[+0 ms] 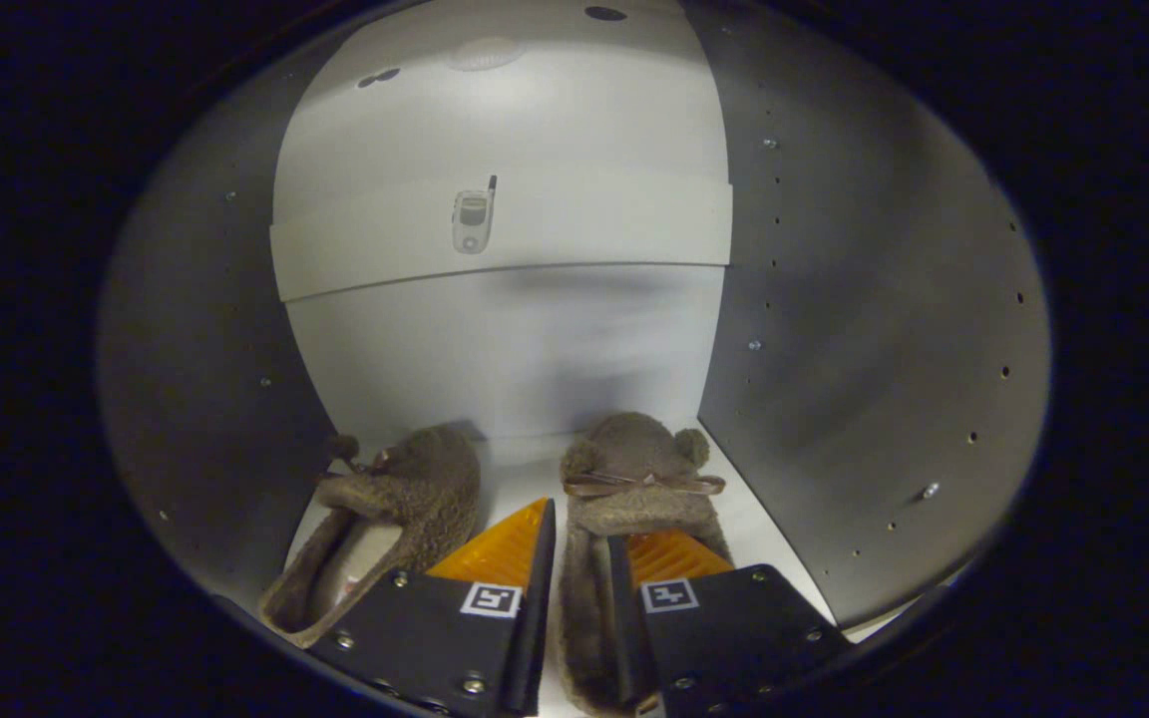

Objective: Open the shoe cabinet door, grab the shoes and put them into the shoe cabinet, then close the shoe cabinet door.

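Setting: Inside the shoe cabinet (834,329), we see grey side walls drilled with peg holes, a pale back panel and a white floor.
Upper shelf: a small flip phone (473,221) lies on the shelf (584,239) above, well apart from the footwear.
Left slipper: one fuzzy brown slipper (385,519) rests on the cabinet floor against the left wall, tilted, just beside the left finger.
Right slipper: the second slipper (634,469), with a bow across its top, sits upright on the floor; its side wall runs between the two fingers.
Gripper: the gripper (579,578) has its fingers drawn close on the wall of the right slipper; we judge it clenched on that wall.
Step in hand: we judge this the placing step, with both slippers already inside.
Next move: release the fingers, draw straight back clear of the slipper, then swing the door closed.
Writing: we find no brand or text; each finger carries a square coded marker.
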### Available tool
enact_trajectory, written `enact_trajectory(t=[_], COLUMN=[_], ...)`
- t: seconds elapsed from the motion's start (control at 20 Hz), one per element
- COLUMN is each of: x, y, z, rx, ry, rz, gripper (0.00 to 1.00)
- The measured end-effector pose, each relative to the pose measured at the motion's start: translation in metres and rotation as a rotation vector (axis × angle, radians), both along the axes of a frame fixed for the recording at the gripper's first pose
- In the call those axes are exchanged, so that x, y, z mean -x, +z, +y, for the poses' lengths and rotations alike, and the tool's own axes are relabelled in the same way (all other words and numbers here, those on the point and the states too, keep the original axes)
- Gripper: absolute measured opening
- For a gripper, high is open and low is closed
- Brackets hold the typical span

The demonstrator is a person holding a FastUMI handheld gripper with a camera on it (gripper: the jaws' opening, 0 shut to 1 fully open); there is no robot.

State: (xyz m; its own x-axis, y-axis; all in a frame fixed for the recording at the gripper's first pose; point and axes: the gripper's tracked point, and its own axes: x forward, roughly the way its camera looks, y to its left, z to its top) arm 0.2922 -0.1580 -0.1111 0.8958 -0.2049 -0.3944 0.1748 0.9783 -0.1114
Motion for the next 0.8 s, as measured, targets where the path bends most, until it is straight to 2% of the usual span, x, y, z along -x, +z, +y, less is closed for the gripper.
enact_trajectory(t=[0.3,0.45,0.8], x=[0.024,0.037,0.093], y=[0.016,0.039,0.081], z=[0.008,0.014,0.034], rx=[0.022,0.017,0.026], ry=[0.015,0.025,0.052], rz=[-0.019,-0.079,-0.165], gripper=[0.29,0.29,0.29])
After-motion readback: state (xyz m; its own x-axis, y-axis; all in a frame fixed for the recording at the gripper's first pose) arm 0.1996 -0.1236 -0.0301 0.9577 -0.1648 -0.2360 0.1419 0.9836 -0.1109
